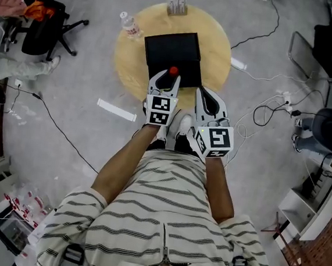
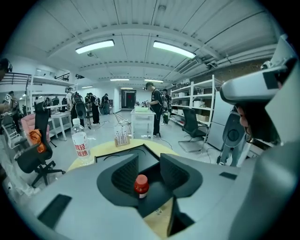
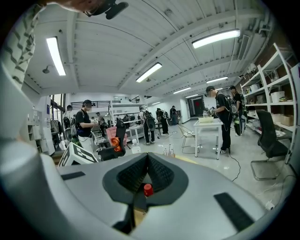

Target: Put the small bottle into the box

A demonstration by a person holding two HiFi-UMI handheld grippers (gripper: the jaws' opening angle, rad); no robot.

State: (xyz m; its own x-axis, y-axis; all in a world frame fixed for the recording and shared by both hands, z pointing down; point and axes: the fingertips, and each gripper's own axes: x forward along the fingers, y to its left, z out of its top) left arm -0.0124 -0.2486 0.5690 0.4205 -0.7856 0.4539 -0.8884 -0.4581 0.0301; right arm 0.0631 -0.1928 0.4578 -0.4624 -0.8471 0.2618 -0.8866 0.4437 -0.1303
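Evidently past the placing step, judging by the present layout. Small bottle (image 1: 173, 72), red-capped, upright inside the black box (image 1: 173, 48), close to the middle of the box's near wall, on the round table (image 1: 215, 53). Long axis vertical, cap up.

Left gripper (image 1: 166, 78) aimed directly at the bottle, reaching over the box's near edge and slanting downward. Jaws wide apart, one on either side of the bottle, with neither pad pressing on it in the left gripper view. Clear gap to the right-hand pad, a slimmer one to the left-hand pad. Bottle low between the jaws, so probably beneath their line rather than level with it. Nothing gripped.

Right gripper (image 1: 204, 96) just beside the left one, near the box's near right corner, jaws drawn together at the tips and empty. Red cap visible only beyond and below them.

Relation to watch: bottle straight ahead of the left gripper, between its open jaws, and off to the left of the right gripper. Left clearly the nearer of the two. Any withdrawal best taken straight back or up along the jaws' own line, to avoid clipping the cap sideways and toppling so slim an upright thing.

Large water bottle (image 1: 129, 25) at the table's far left edge, well apart, no part of this.
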